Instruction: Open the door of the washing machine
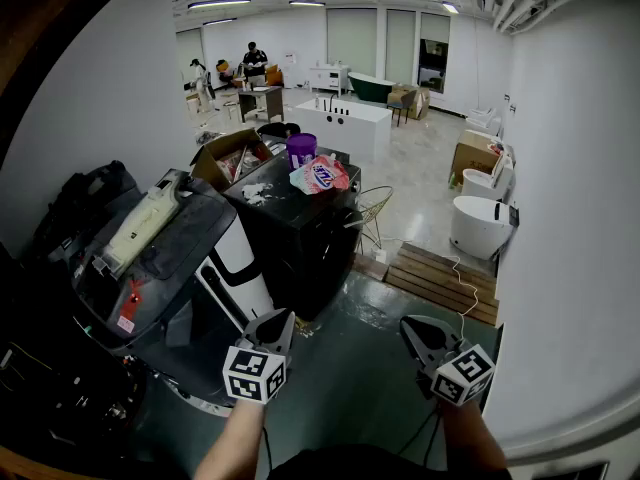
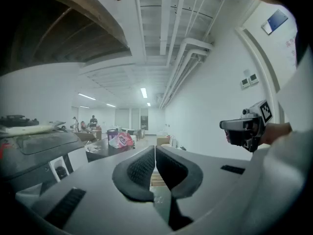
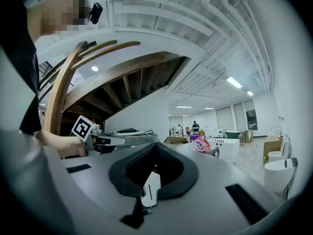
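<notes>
**Showroom floor, washer door not yet reached**

Pale showroom floor (image 1: 420,178) carries the washing machine (image 1: 300,243), a dark box standing mid-room ahead of the person and well apart from both grippers. The head view does not show clearly which face bears its door. On its top sit a purple tub (image 1: 301,150), a pink detergent bag (image 1: 320,176) and an open cardboard box (image 1: 232,158). Just beside it, on the left, is a grey-lidded appliance (image 1: 160,258) with a white front panel. To the right lies a wooden pallet (image 1: 440,280), with a white toilet (image 1: 480,223) beyond it by the wall.

The left gripper (image 1: 274,320) and the right gripper (image 1: 416,330) are held low, close to the person's body. The jaws of each are clenched on nothing.

The step in hand appears to be the approach. To do it well, the person should probably:
- Face the machine's front squarely and find the door's handle or recess first.
- Release one gripper's jaws before closing in.
- Pull along the hinge's arc, without jolting the machine and shaking the things on top.
</notes>
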{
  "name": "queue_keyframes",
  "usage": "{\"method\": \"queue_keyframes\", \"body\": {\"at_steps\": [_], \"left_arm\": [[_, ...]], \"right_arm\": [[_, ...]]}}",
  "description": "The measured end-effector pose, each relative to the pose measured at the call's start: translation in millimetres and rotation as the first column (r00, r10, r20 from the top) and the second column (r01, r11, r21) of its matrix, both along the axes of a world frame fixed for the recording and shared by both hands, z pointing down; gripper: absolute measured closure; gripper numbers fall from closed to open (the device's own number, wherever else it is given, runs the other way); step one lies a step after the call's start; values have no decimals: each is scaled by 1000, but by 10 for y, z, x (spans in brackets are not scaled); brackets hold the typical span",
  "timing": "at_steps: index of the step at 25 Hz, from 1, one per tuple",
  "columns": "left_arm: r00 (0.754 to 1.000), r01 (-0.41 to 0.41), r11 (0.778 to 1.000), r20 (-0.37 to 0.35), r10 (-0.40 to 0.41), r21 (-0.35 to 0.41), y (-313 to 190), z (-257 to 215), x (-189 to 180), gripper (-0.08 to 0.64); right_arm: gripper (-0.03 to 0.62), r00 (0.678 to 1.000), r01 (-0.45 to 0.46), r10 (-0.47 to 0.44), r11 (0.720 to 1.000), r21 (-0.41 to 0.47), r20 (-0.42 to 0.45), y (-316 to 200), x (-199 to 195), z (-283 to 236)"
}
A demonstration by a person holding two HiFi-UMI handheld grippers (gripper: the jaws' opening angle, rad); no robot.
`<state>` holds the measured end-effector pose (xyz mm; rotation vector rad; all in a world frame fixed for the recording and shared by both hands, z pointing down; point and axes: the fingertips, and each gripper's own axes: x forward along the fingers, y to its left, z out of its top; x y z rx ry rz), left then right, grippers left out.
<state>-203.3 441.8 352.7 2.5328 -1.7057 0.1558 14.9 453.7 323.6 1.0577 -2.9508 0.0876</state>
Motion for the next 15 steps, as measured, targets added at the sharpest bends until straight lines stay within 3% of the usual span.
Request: {"method": "queue_keyframes", "body": {"at_steps": [15], "left_arm": [[1000,-11,999,4,11,-31,127,93,69,538]], "right_arm": [[577,1000,-15,15,1000,-16,-3,152,44,88]]}}
